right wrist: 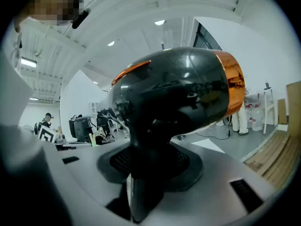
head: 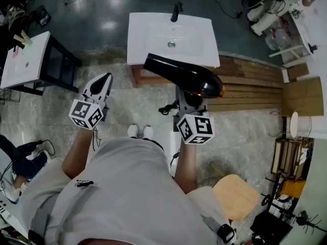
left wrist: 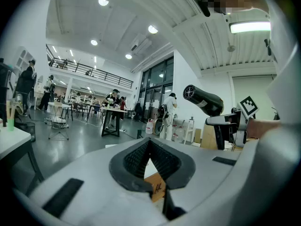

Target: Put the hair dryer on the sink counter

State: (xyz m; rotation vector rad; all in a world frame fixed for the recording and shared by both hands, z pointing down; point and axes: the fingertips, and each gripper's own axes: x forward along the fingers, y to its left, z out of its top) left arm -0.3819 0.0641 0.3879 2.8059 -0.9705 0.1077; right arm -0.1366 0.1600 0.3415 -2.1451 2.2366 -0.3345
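The black hair dryer (head: 184, 75) with a copper band at its rear hangs in the air just in front of the white sink counter (head: 148, 40). Its nozzle points left and toward the counter. My right gripper (head: 189, 100) is shut on its handle, and in the right gripper view the dryer's body (right wrist: 178, 93) fills the frame above the jaws (right wrist: 148, 166). My left gripper (head: 108, 76) is held to the left, shut, with nothing in it (left wrist: 149, 142). From the left gripper view the dryer (left wrist: 203, 99) shows off to the right.
A black faucet (head: 176, 11) stands at the counter's far edge. A second white sink on a dark stand (head: 23, 60) is at left. Wooden planks (head: 250, 86) lie right of the counter. A wooden stool (head: 236, 197) stands at my right, and a cable (head: 166, 107) lies on the floor.
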